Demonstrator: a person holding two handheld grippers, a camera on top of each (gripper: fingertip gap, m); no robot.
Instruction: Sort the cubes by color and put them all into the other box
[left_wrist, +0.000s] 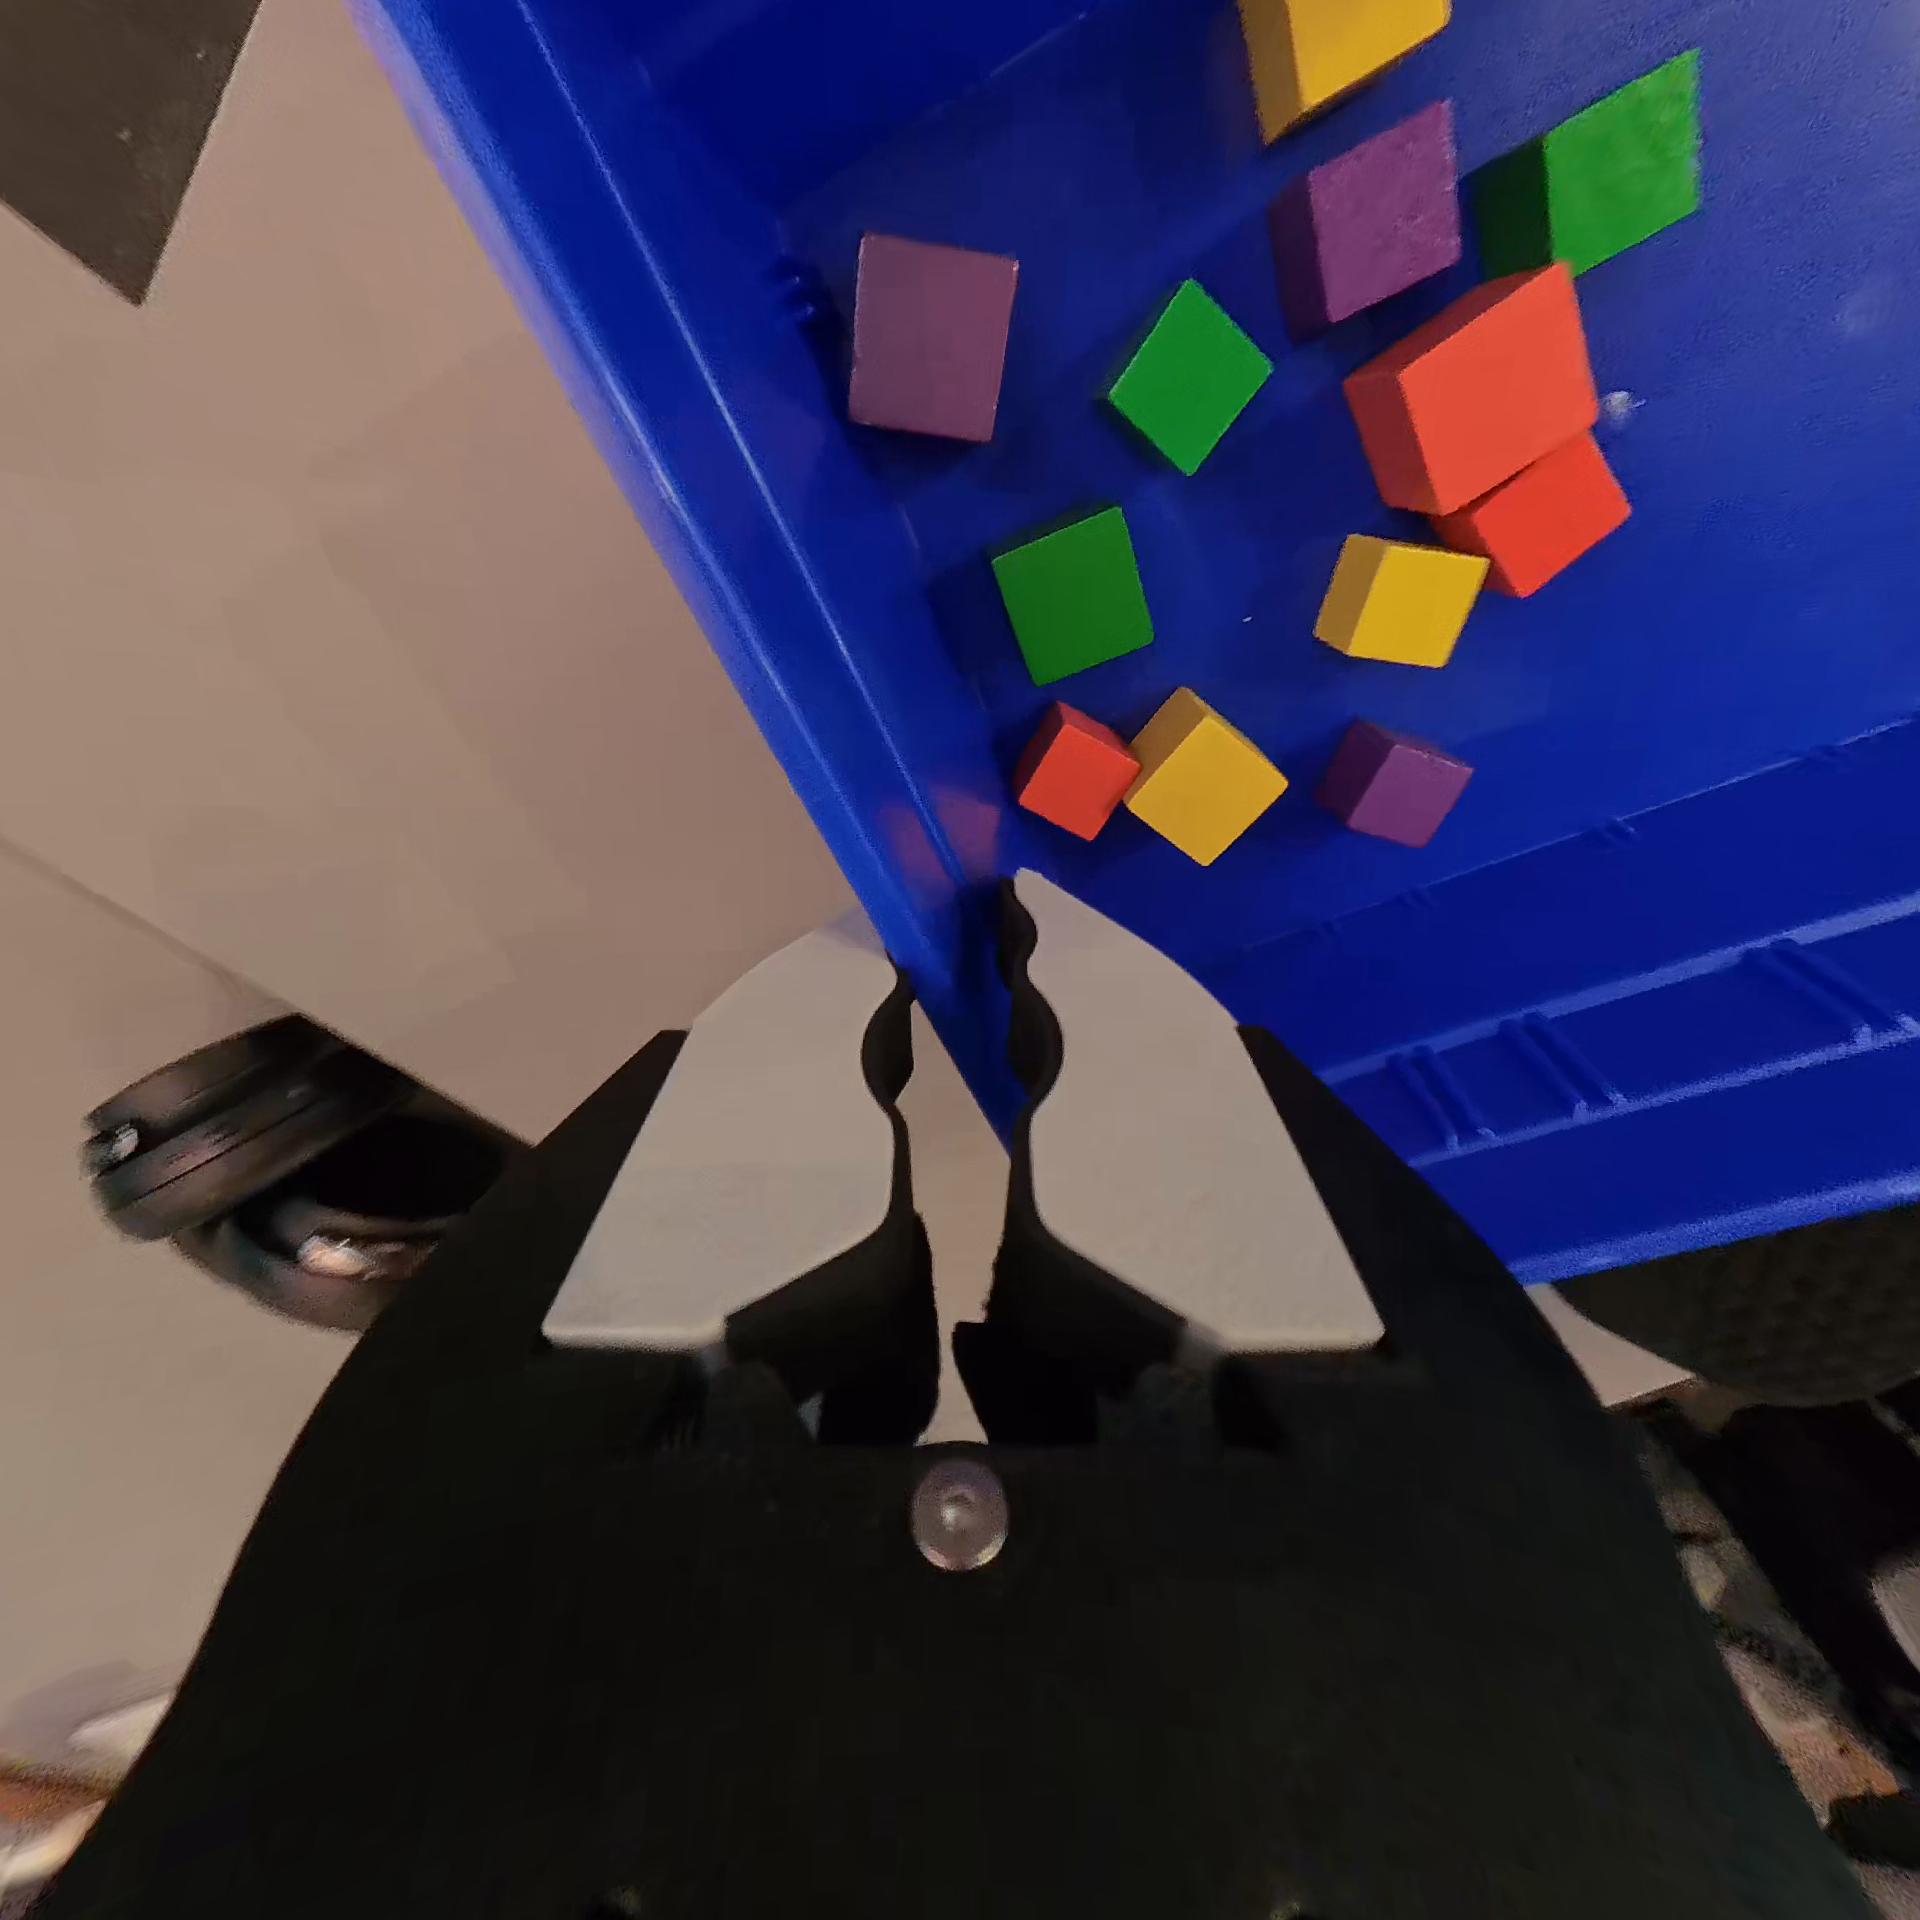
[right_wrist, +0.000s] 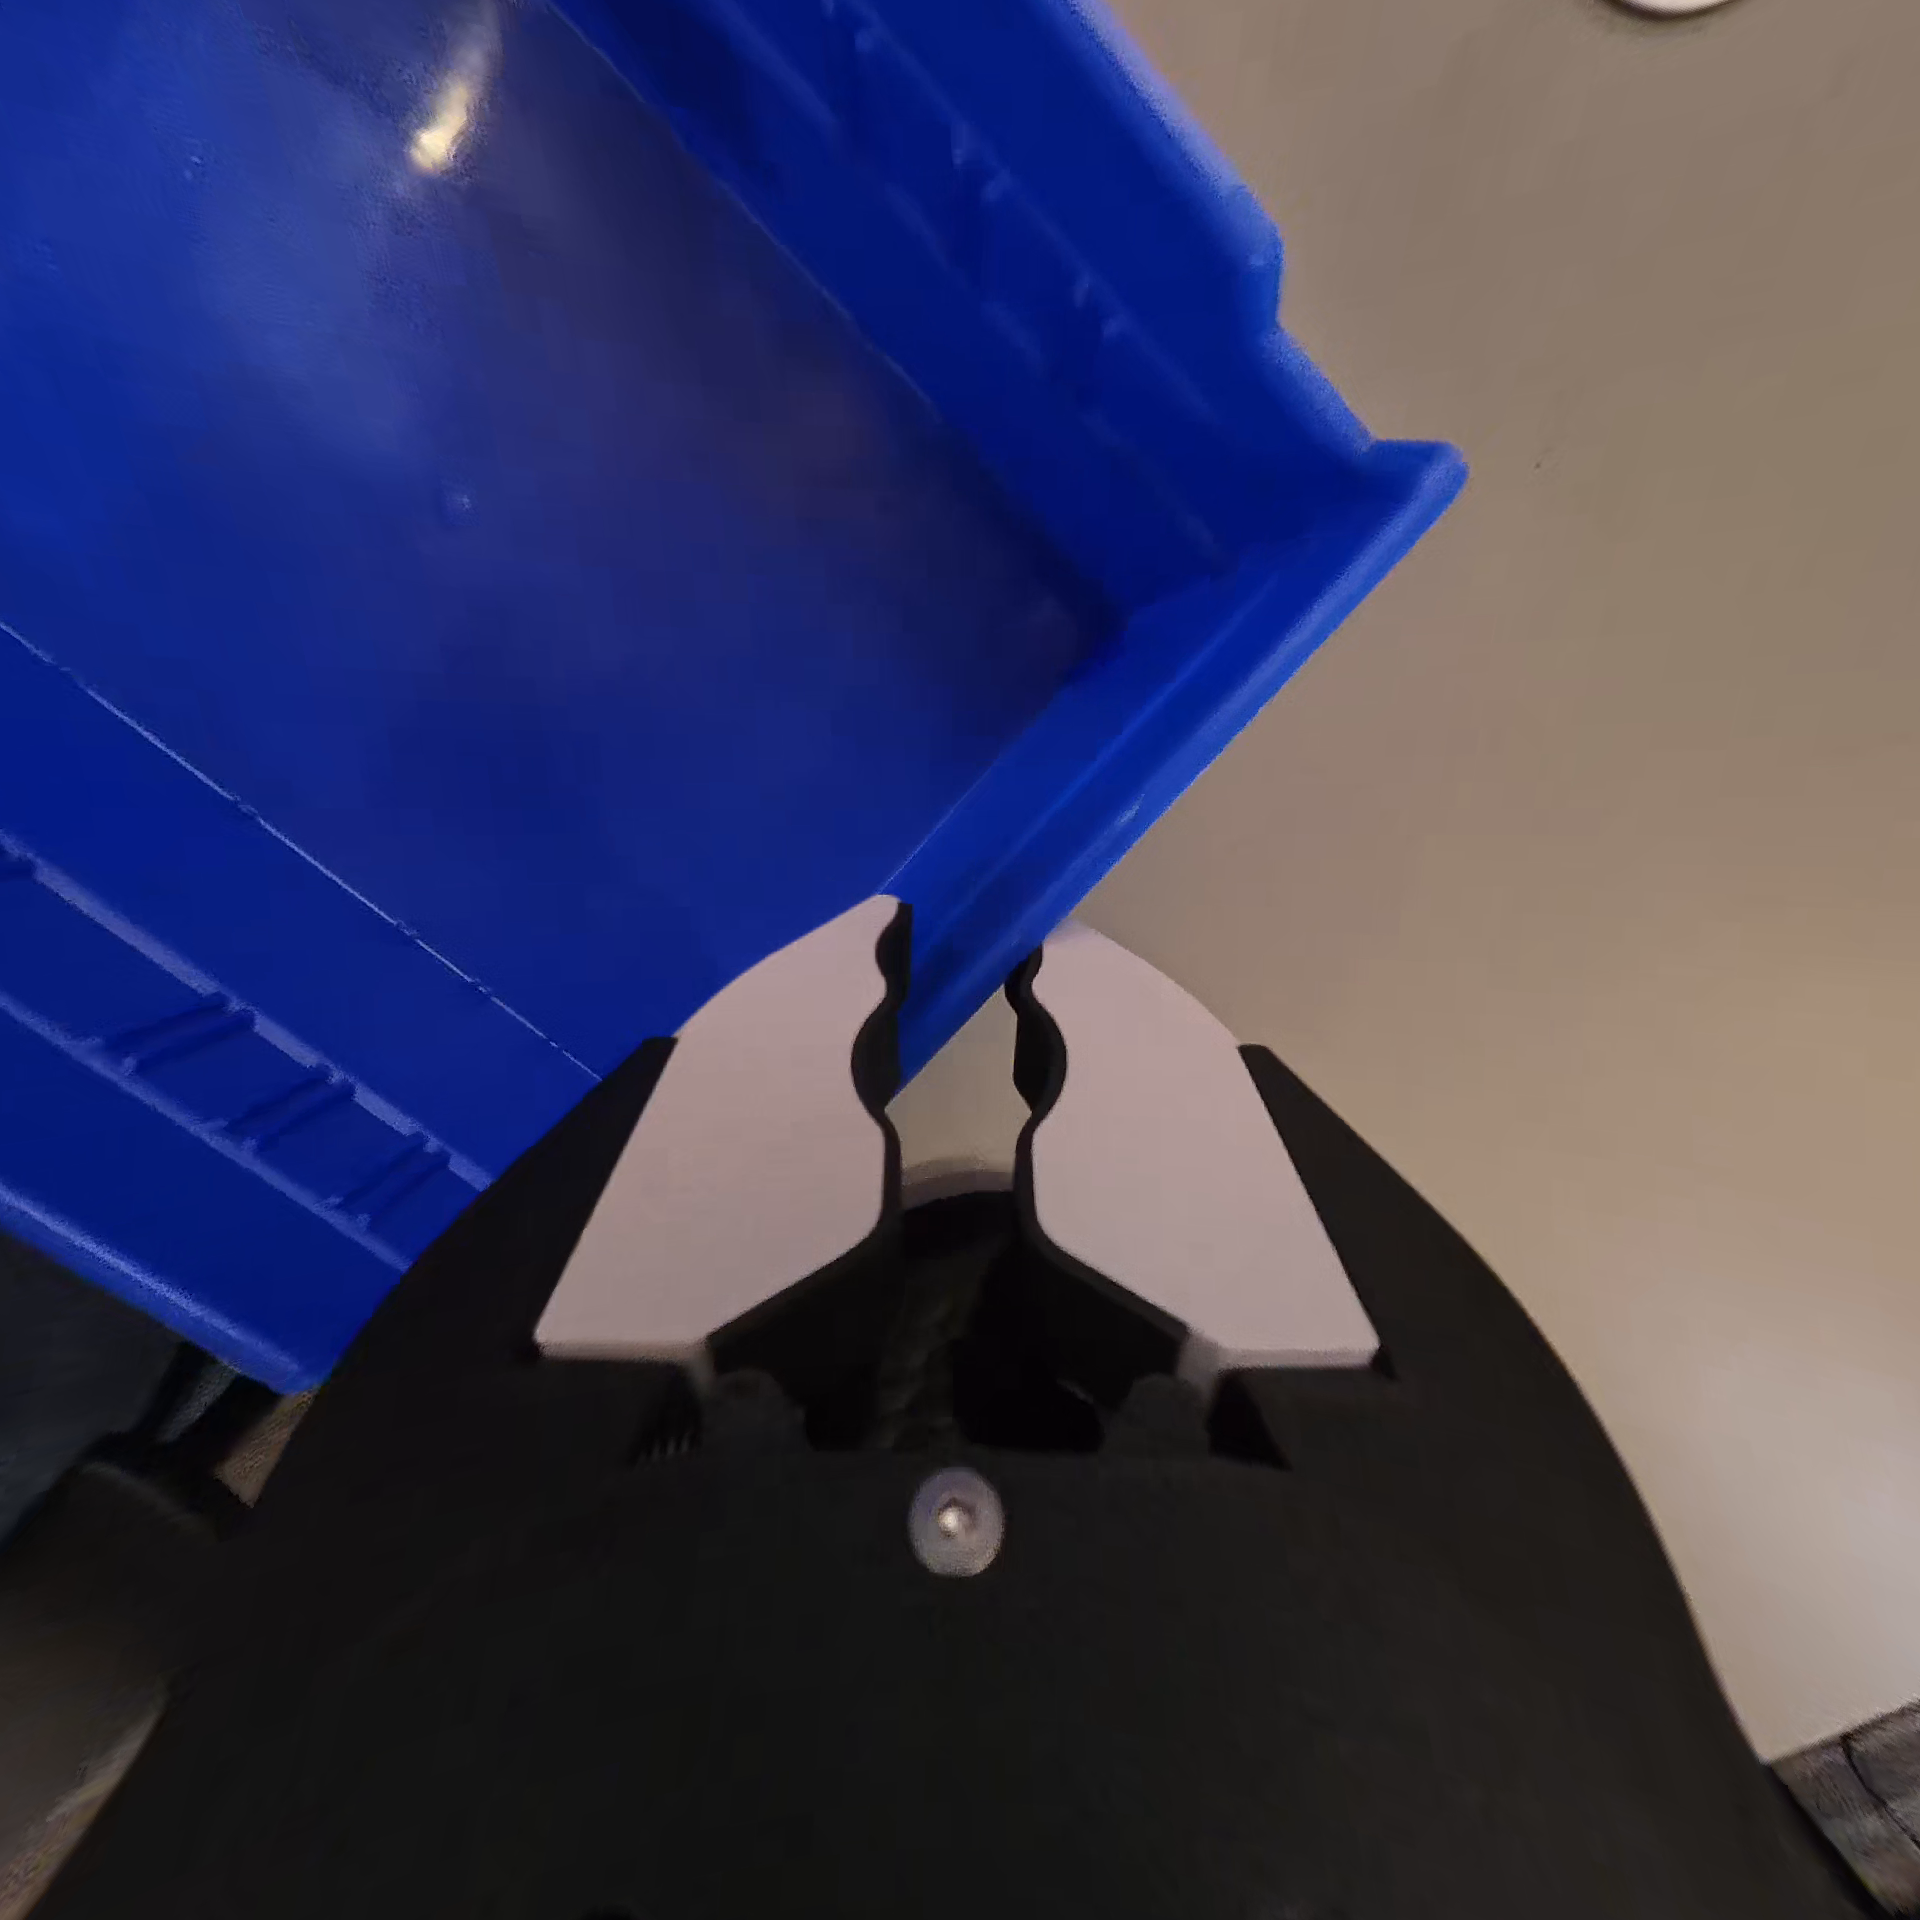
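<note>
Left gripper (left_wrist: 958, 997) clamped on blue box (left_wrist: 1558, 987) side wall. Right gripper (right_wrist: 961, 1013) pinching opposite rim. Box tilted; unsorted cubes (left_wrist: 1205, 774) loose on its floor. Risk: thin-wall grip slipping, box dropping, cubes spilling.

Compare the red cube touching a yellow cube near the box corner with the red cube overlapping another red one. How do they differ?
The corner red cube looks smaller; the overlapping red cube looks larger. The corner one touches a yellow cube; the overlapping one covers part of another red cube. Both are red and lie in the blue box.
</note>
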